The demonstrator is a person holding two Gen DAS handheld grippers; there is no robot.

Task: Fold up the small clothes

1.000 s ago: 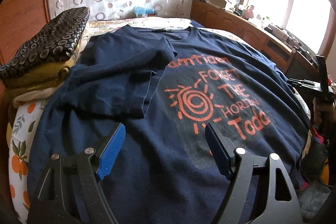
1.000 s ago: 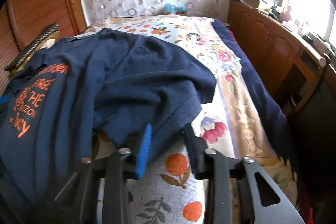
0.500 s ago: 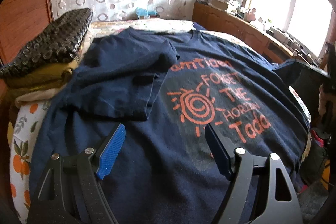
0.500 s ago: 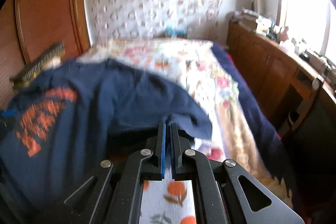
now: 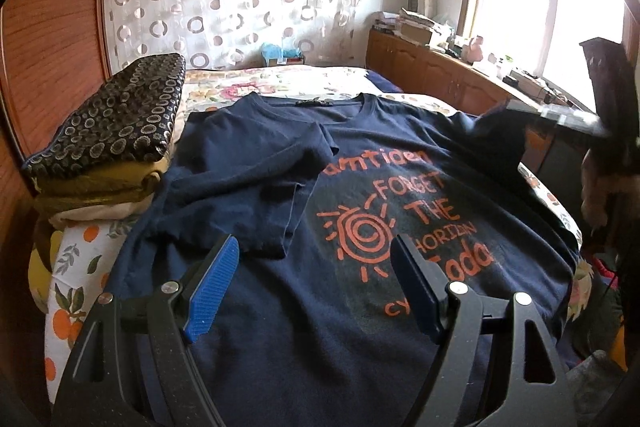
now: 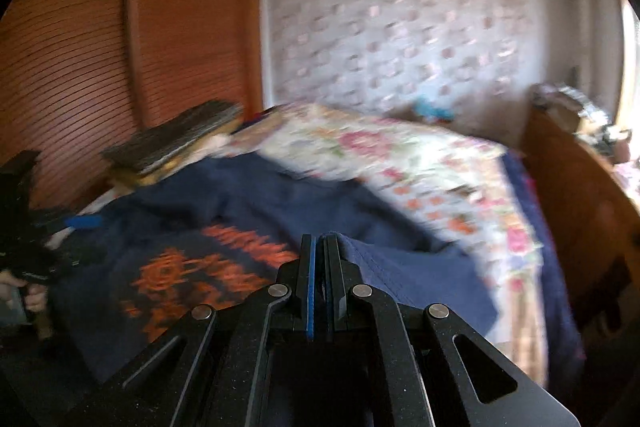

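A navy T-shirt (image 5: 360,299) with an orange sun and lettering lies face up on the bed. Its left sleeve (image 5: 248,183) is folded in over the chest. My left gripper (image 5: 316,279) is open and empty, hovering above the shirt's lower front. My right gripper (image 6: 320,251) is shut on the shirt's right sleeve (image 6: 420,279) and holds it lifted over the shirt; the view is blurred. In the left wrist view the right gripper (image 5: 560,119) shows at the far right with the raised sleeve (image 5: 496,131).
A stack of folded clothes (image 5: 108,143) sits at the bed's left side by the wooden wall. The floral bedspread (image 6: 400,155) stretches beyond the shirt. A wooden cabinet (image 5: 432,75) with clutter runs along the right under the window.
My right gripper closed on the right sleeve, lifted it off the bed and swung left over the shirt. My left gripper stayed open and drifted slightly.
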